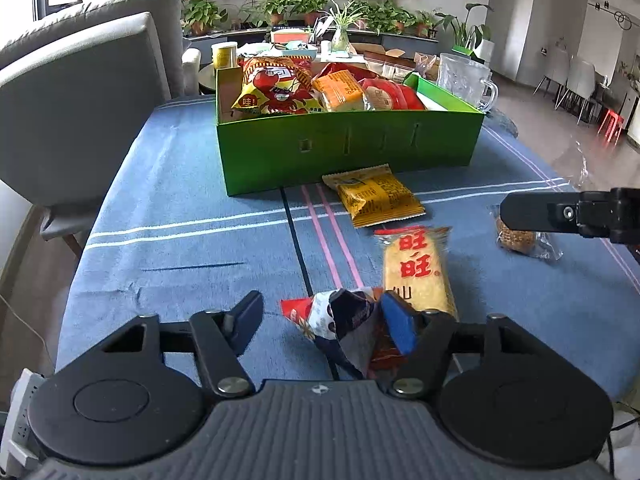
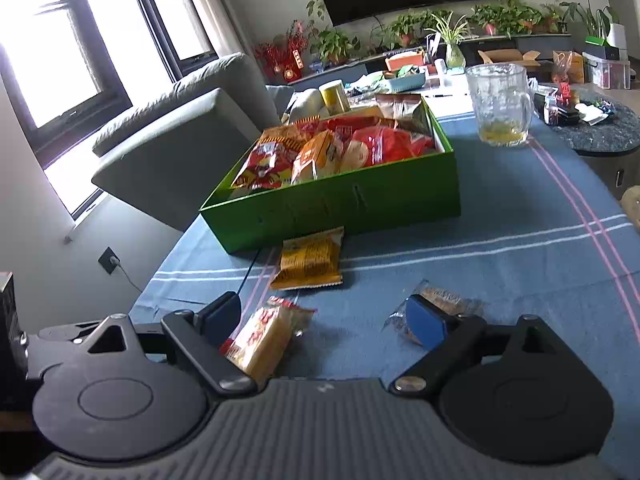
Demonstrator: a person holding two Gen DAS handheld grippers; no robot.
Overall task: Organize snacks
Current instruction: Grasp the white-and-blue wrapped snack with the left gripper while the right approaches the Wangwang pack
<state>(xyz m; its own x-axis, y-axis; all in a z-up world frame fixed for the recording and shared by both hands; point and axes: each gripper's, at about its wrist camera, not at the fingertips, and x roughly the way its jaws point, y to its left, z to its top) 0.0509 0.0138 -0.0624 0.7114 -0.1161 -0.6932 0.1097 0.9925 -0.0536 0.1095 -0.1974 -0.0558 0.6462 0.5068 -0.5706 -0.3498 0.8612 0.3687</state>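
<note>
Probably light, crinkly and slippery, this small wrapped snack [image 1: 344, 320]; better taken across the folded middle, not by a loose foil corner. Red, white and dark blue wrapper, crumpled. Lying on the blue striped tablecloth [image 1: 180, 240], at 6 o'clock from the green box [image 1: 348, 148]. Left gripper [image 1: 324, 316] spread around it, right pad touching, left pad apart. Right gripper [image 2: 324, 320] spread, pinching nothing, between yellow rice cracker pack [image 2: 264, 340] and clear packet [image 2: 448, 300].

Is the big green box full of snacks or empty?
Mostly full. The green box is open on top, and snack packets pile above its rim; only its left corner shows bare cardboard.
</note>
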